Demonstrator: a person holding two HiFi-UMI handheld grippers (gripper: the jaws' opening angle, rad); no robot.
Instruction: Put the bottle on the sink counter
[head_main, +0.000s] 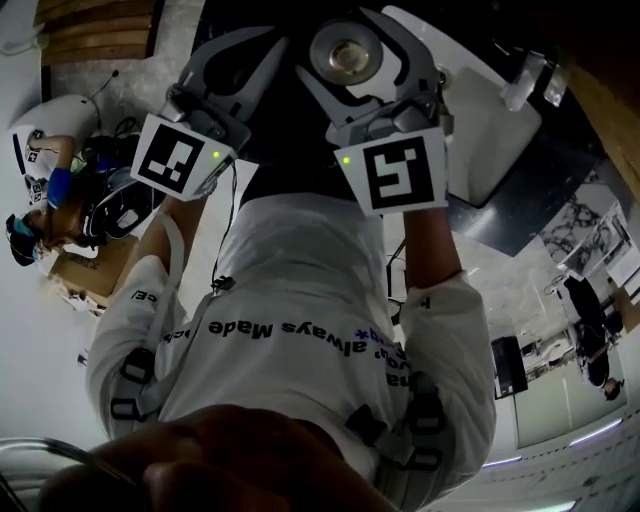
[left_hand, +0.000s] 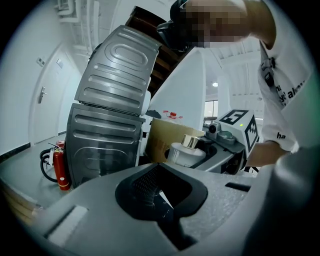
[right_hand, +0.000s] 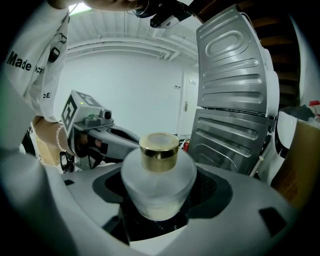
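My right gripper (right_hand: 160, 212) is clamped on the frosted bottle (right_hand: 159, 177), jaws hugging its round body below the gold cap (right_hand: 159, 150), held in the air in front of my shirt (head_main: 300, 300). My left gripper (left_hand: 159, 197) has its jaws pressed together on nothing, just beside the right one, with a grey ribbed panel (right_hand: 235, 100) behind

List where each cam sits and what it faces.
Head view: on head, steeply down; shirt, left gripper, right gripper.
Left gripper view: on left gripper, along its shut, empty jaws; right gripper, hand beyond.
Right gripper view: on right gripper, along jaws clamping bottle; left gripper, sleeve beyond.
Shared: all show the bottle.
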